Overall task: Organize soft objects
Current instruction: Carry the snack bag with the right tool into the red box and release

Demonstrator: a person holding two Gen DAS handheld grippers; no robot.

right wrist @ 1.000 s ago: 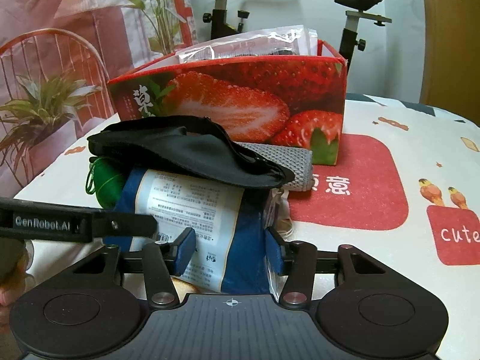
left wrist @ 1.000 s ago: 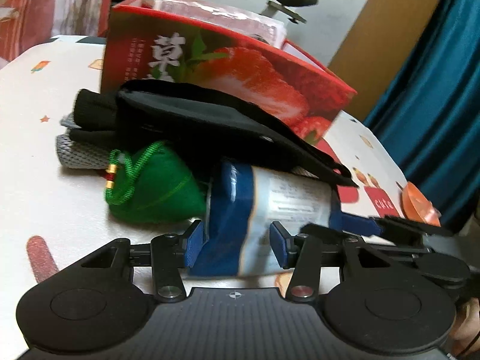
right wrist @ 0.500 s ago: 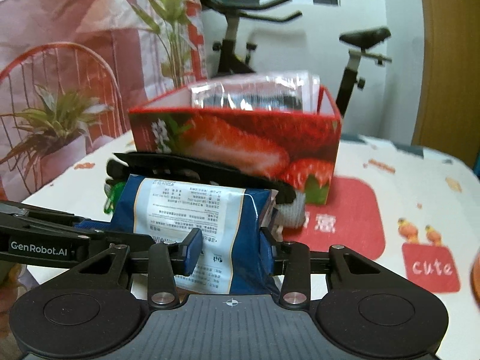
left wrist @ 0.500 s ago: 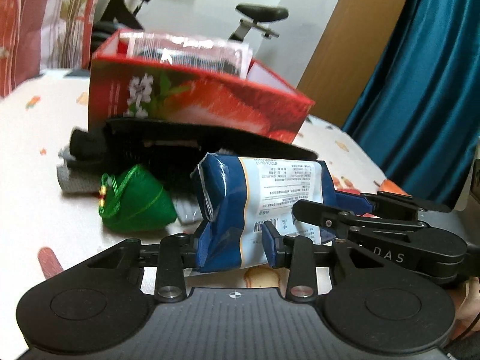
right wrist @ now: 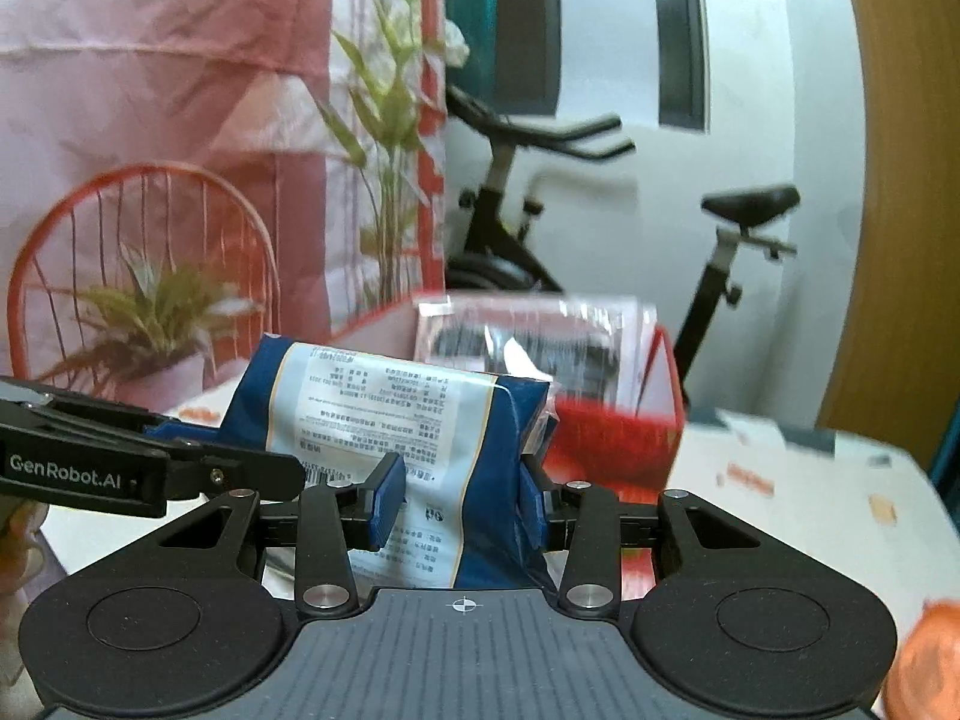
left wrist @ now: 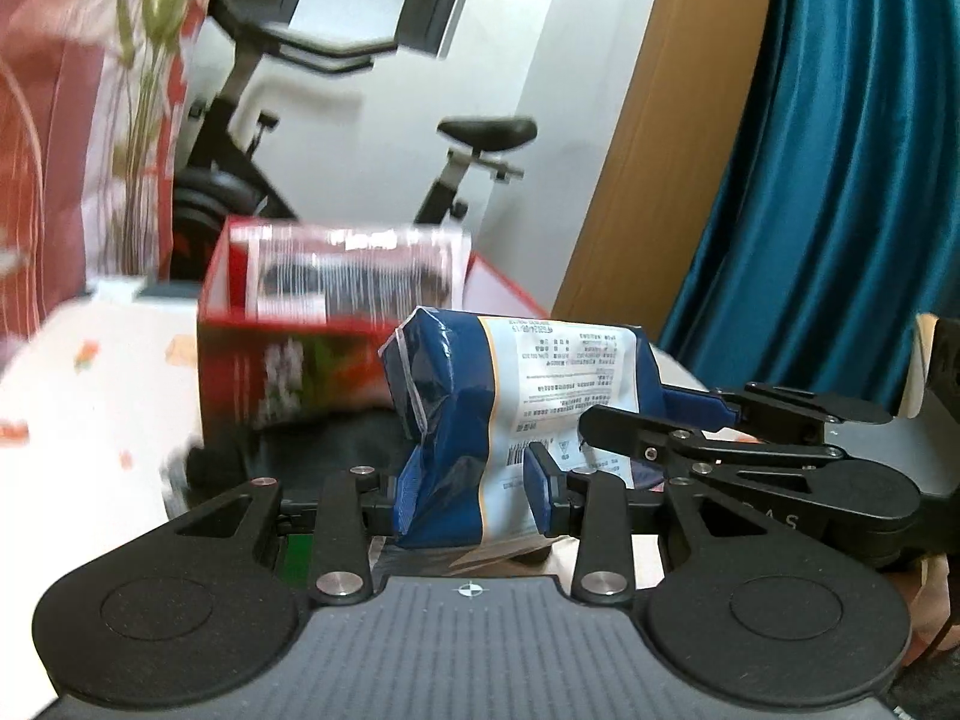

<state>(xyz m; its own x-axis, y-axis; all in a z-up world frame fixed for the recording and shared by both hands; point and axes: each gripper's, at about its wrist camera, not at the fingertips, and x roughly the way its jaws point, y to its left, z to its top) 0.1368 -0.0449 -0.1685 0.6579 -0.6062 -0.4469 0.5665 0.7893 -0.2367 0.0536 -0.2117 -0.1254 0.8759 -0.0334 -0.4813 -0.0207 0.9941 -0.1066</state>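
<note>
From the left wrist, the left claw pinches one end of the blue packet, held up off the counter in front of the strawberry box, which already holds a clear packet. From the right wrist, the right claw clamps the packet's other end (both grips look firm). I'd judge sorting partway: this packet isn't boxed yet.

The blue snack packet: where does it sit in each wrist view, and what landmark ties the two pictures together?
Left wrist: blue snack packet at centre, clamped in the left gripper.
Right wrist: the packet centre-left, clamped in the right gripper.
Shared landmark: red strawberry box behind the packet.
</note>
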